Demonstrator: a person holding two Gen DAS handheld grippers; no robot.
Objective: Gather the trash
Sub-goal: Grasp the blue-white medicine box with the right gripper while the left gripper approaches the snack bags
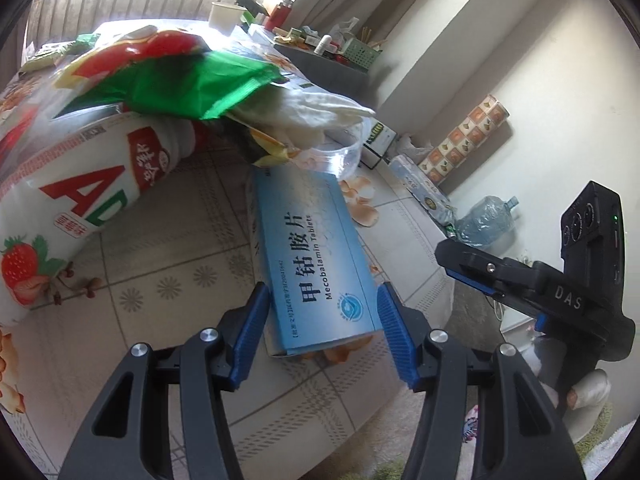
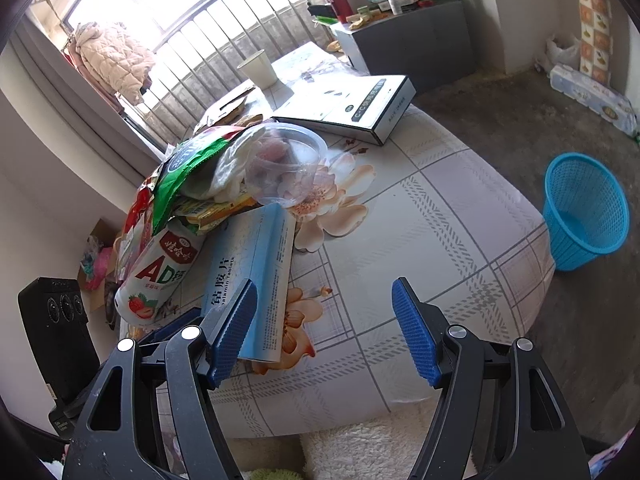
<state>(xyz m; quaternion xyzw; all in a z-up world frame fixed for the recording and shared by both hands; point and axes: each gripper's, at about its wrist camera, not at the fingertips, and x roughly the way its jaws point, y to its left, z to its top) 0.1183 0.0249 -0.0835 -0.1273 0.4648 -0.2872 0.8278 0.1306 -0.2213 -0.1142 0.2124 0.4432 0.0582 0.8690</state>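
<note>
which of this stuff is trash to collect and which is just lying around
For the job: blue medicine box, AD drink bottle, green wrapper, clear plastic tub, blue basket.

Probably just lying about: white flat box, paper cup.

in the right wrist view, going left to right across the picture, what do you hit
black device → AD milk bottle → blue tablet box → flowered tablecloth → blue mesh basket on the floor
</note>
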